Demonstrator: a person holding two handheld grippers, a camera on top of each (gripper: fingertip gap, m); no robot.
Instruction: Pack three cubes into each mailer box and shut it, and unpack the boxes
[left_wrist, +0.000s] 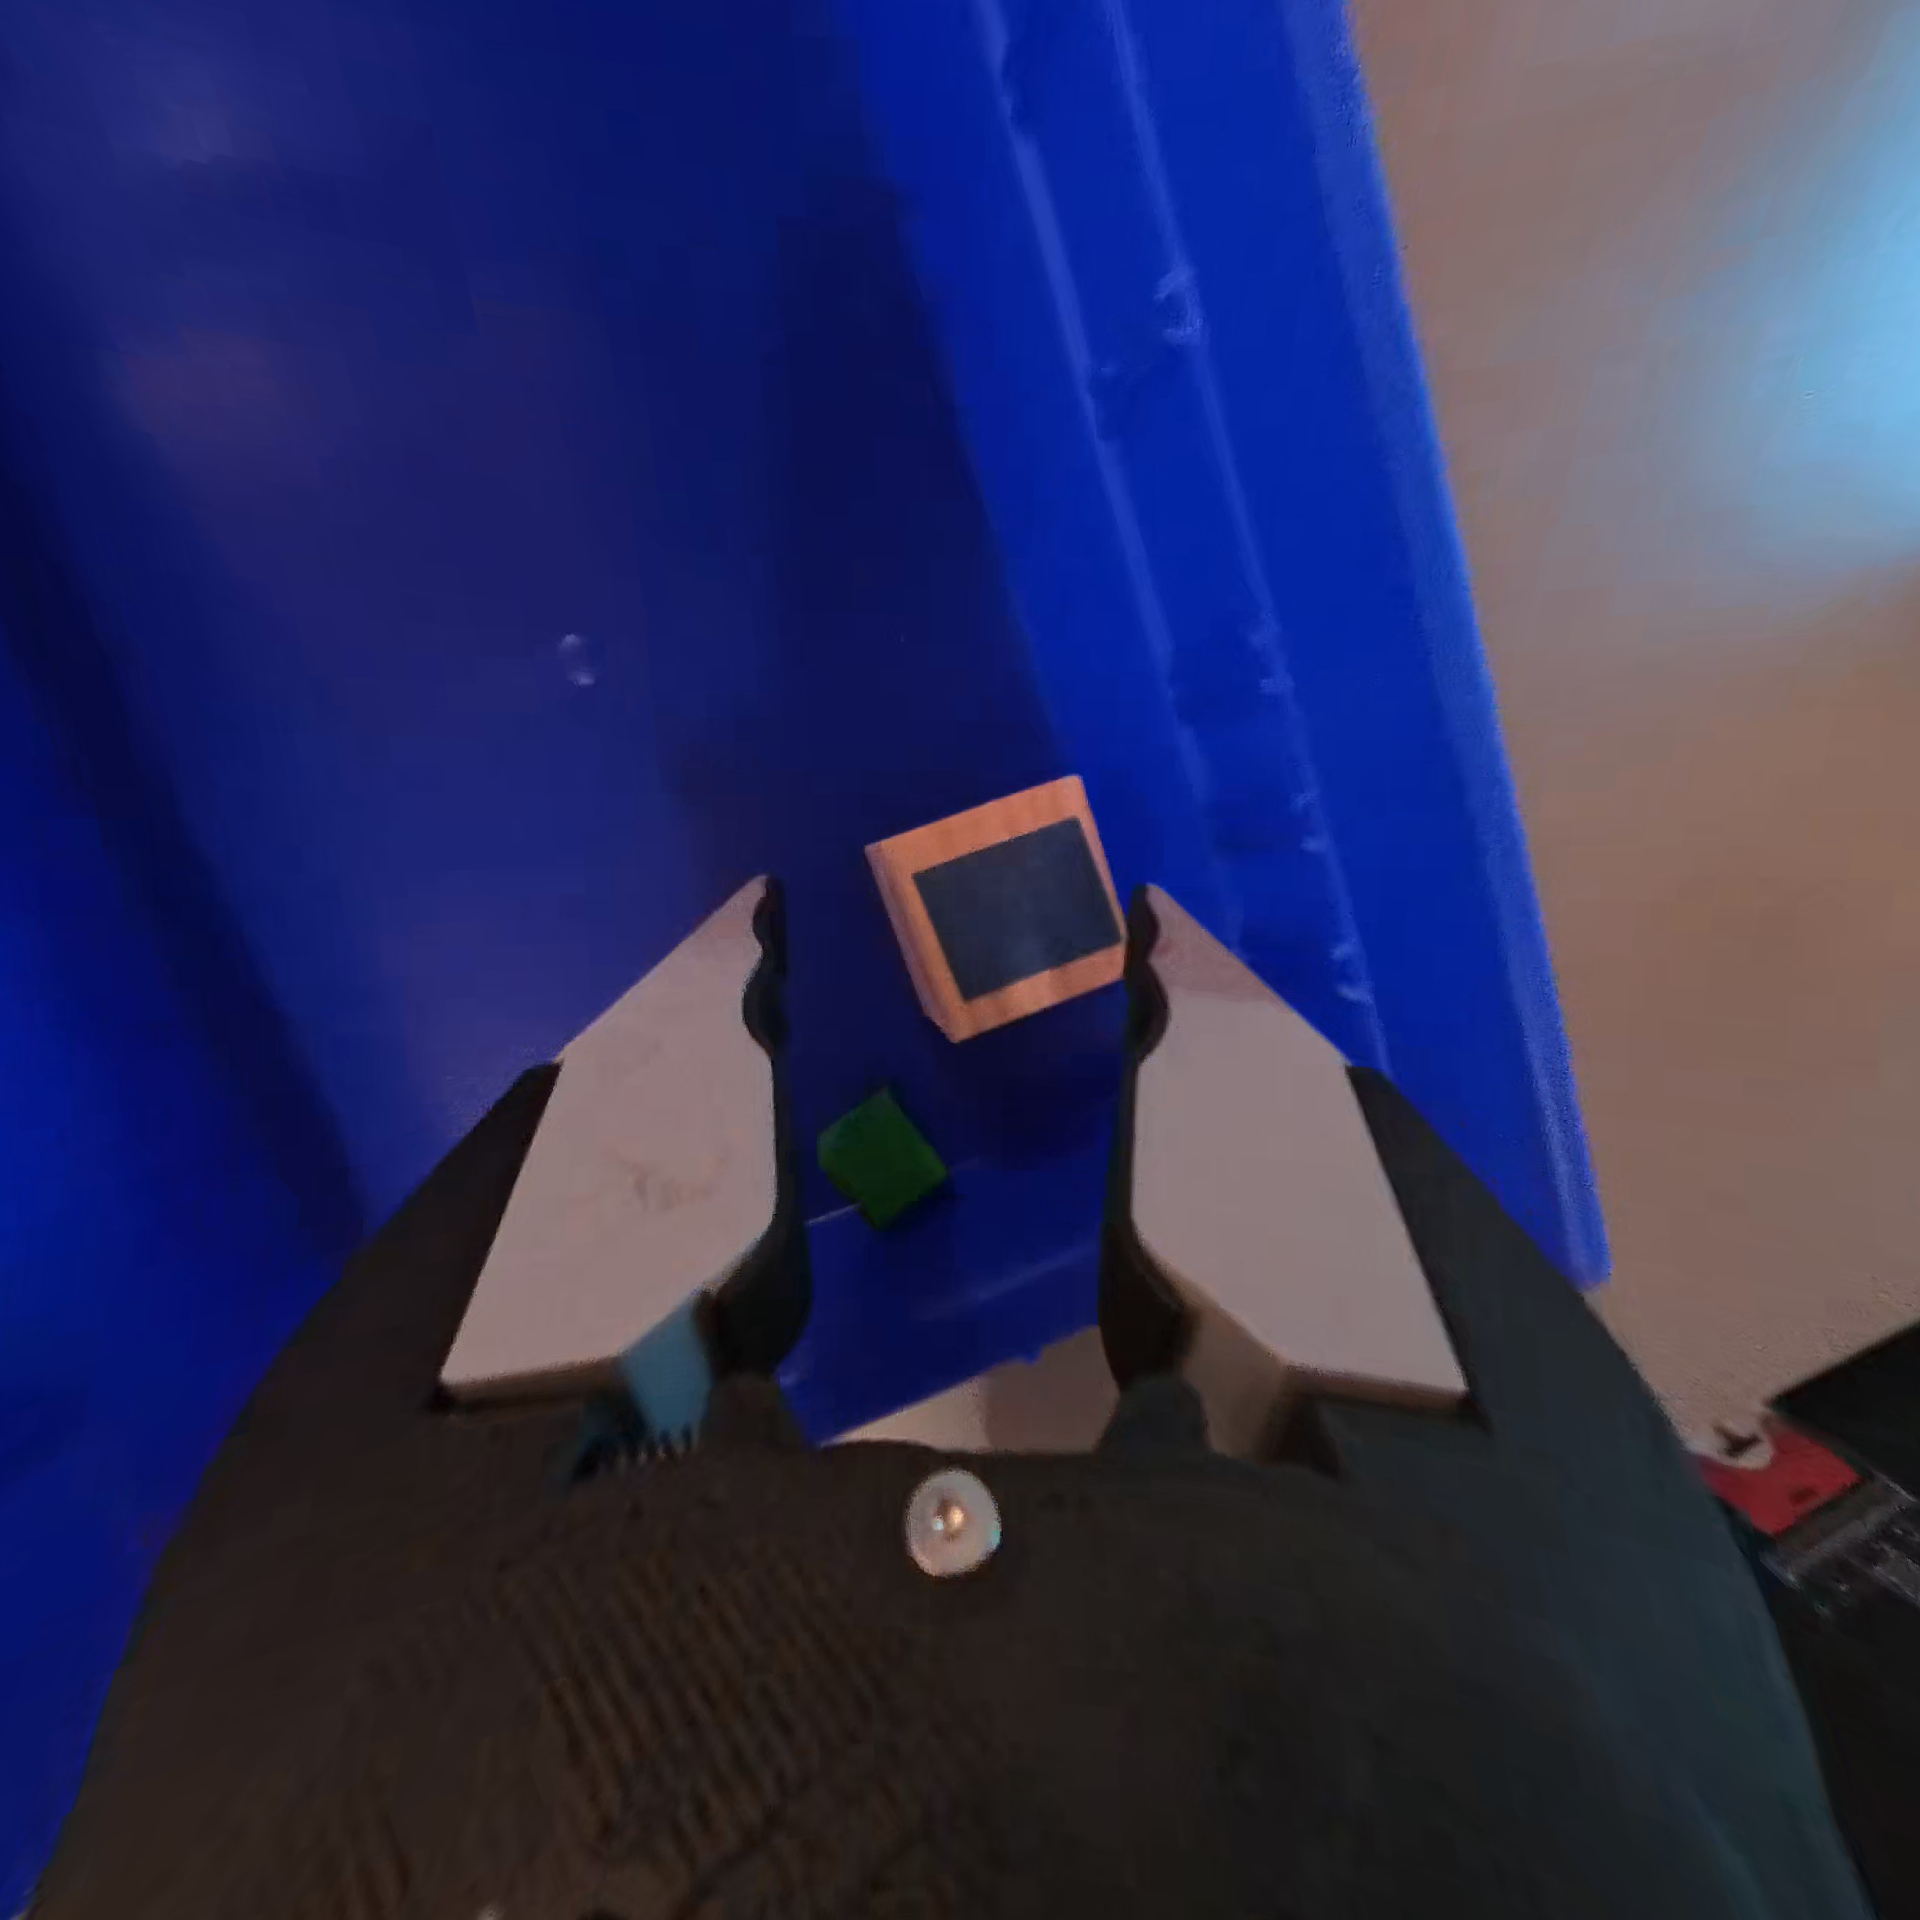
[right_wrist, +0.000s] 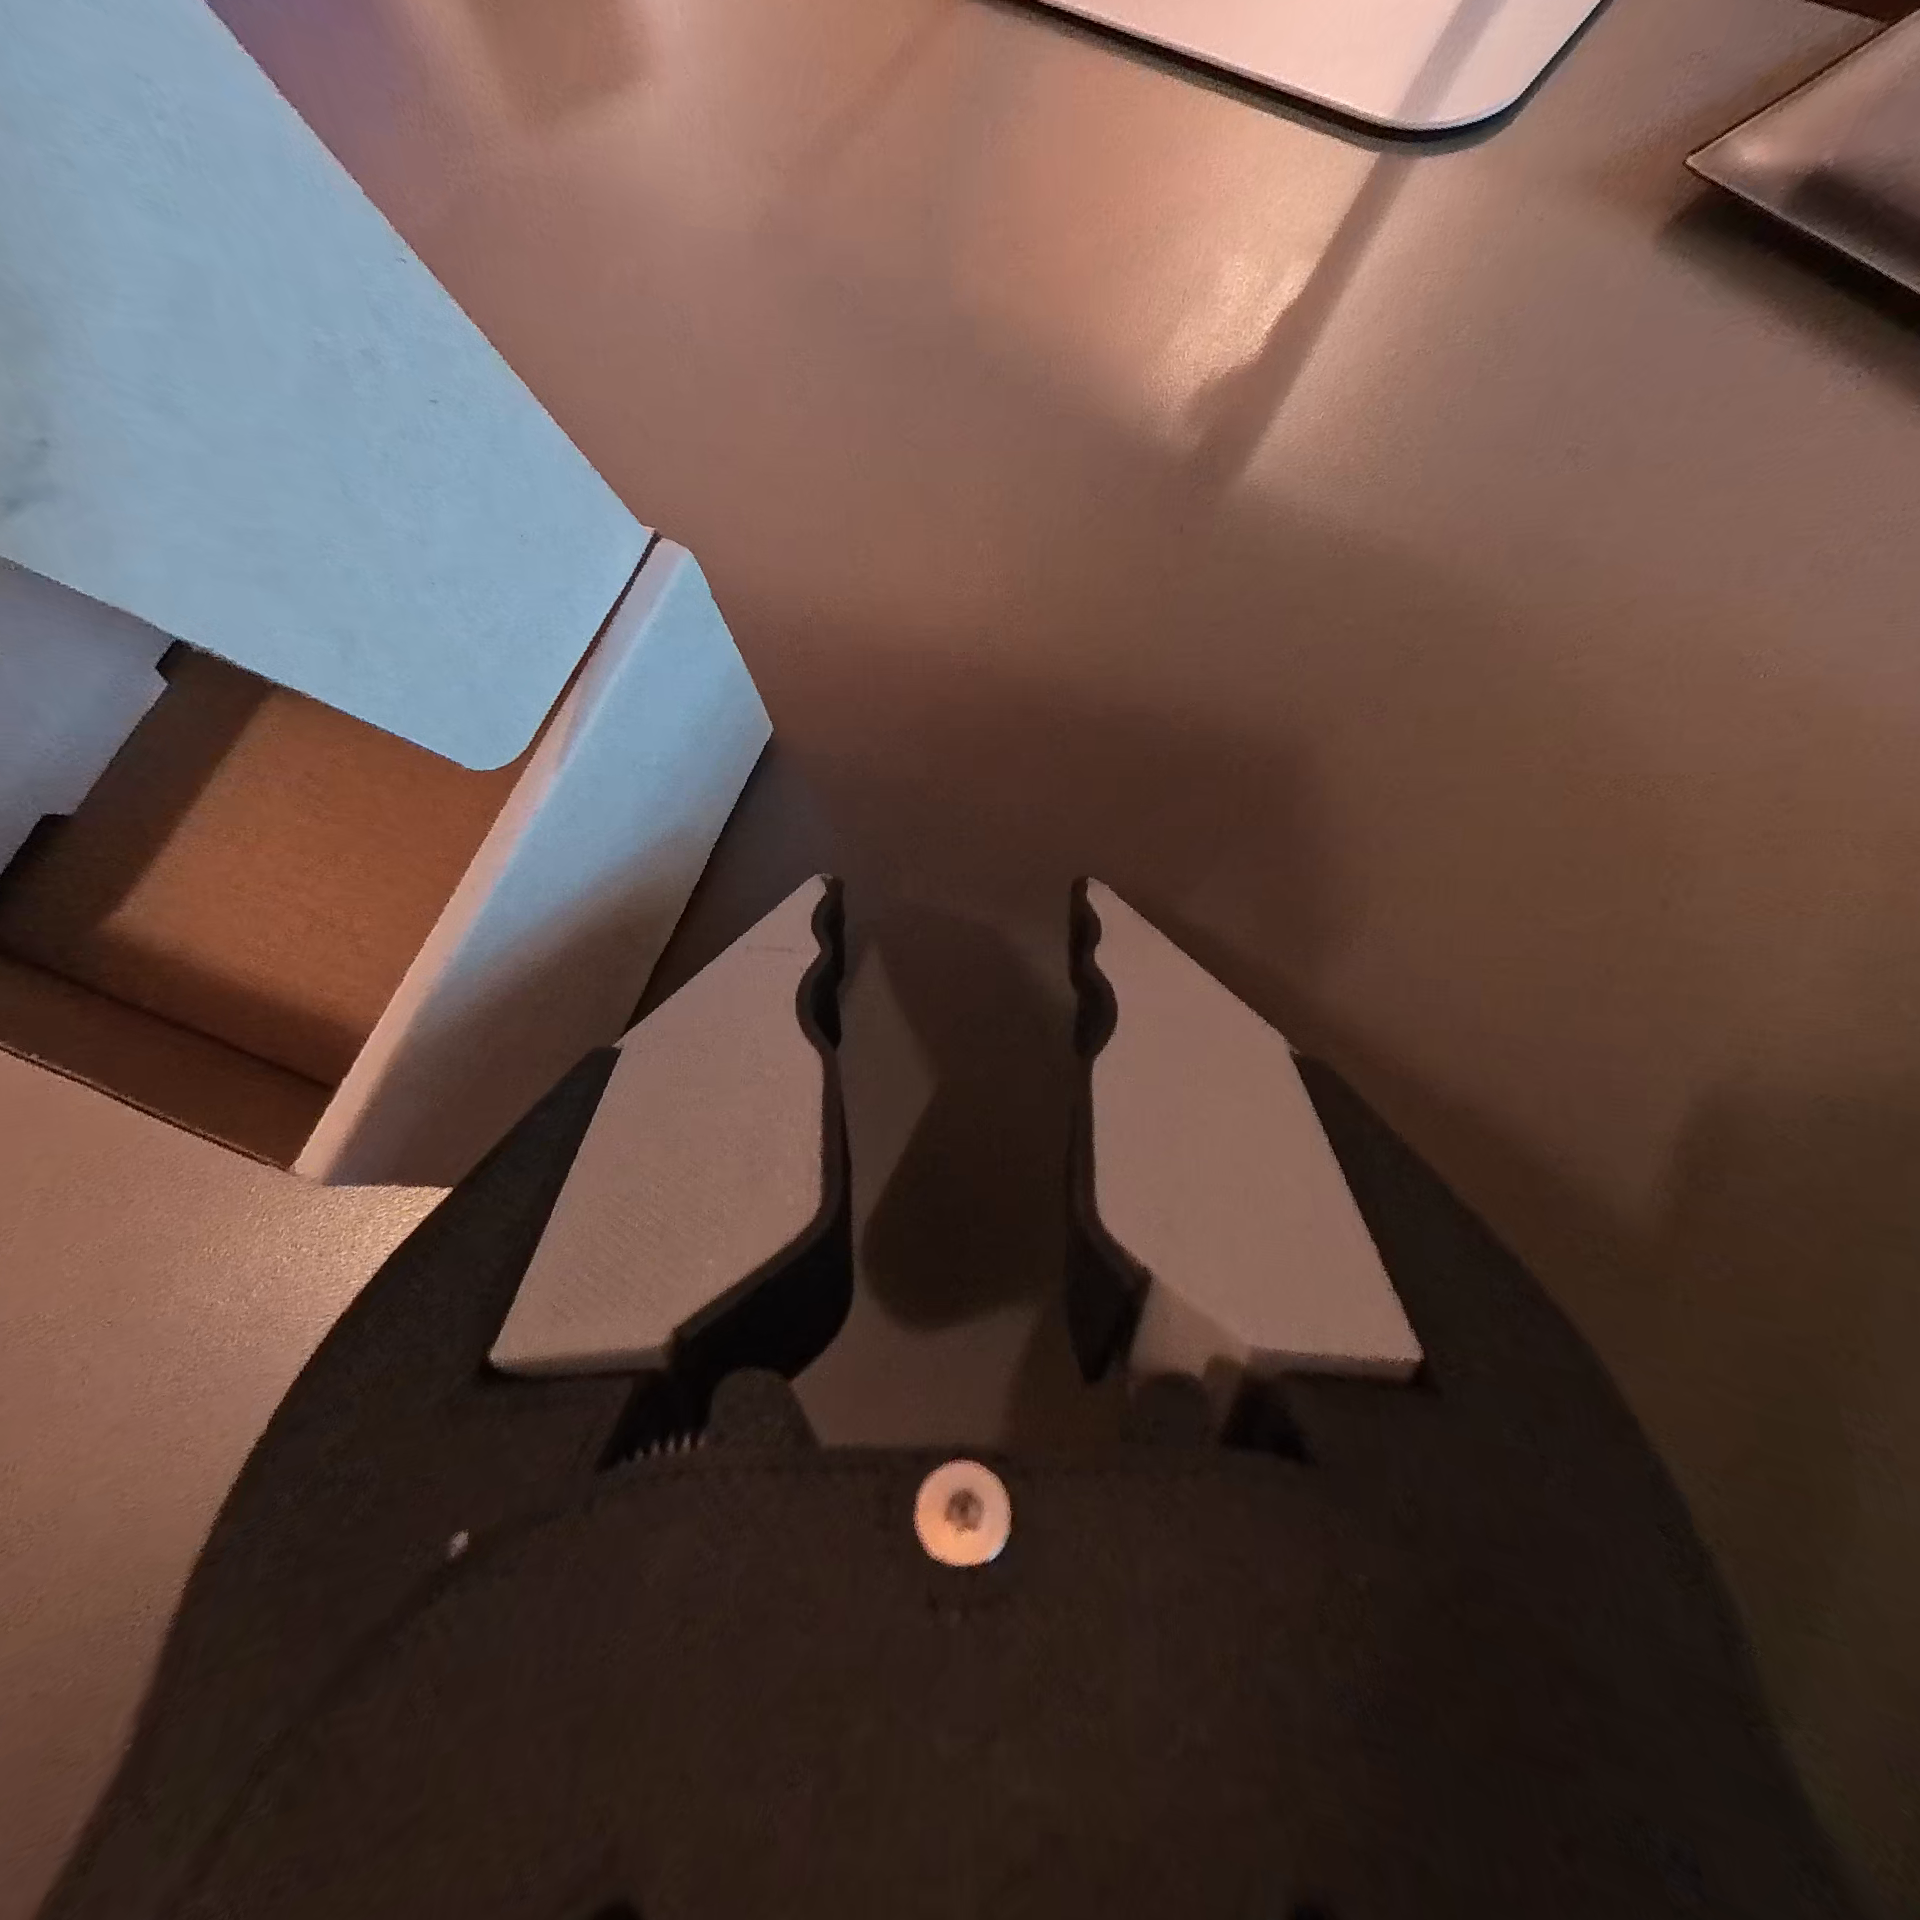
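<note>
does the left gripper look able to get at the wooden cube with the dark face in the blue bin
Probably yes. The left gripper has its jaws open above the blue bin, and nothing lies between them and the wooden cube. The green cube sits apart, nearer the camera.

no readable text, labels, brands, numbers or signs in either view

Bin (left_wrist: 623, 520) ahead of left claw (left_wrist: 951, 904): smooth blue plastic, slight sheen. Cube (left_wrist: 997, 904) between its tips: bare wood, dark matt face. Box (right_wrist: 582, 831) left of right claw (right_wrist: 956, 894): matt white card outside, brown card inside. Worktop (right_wrist: 1351, 675): smooth, semi-gloss.
</note>
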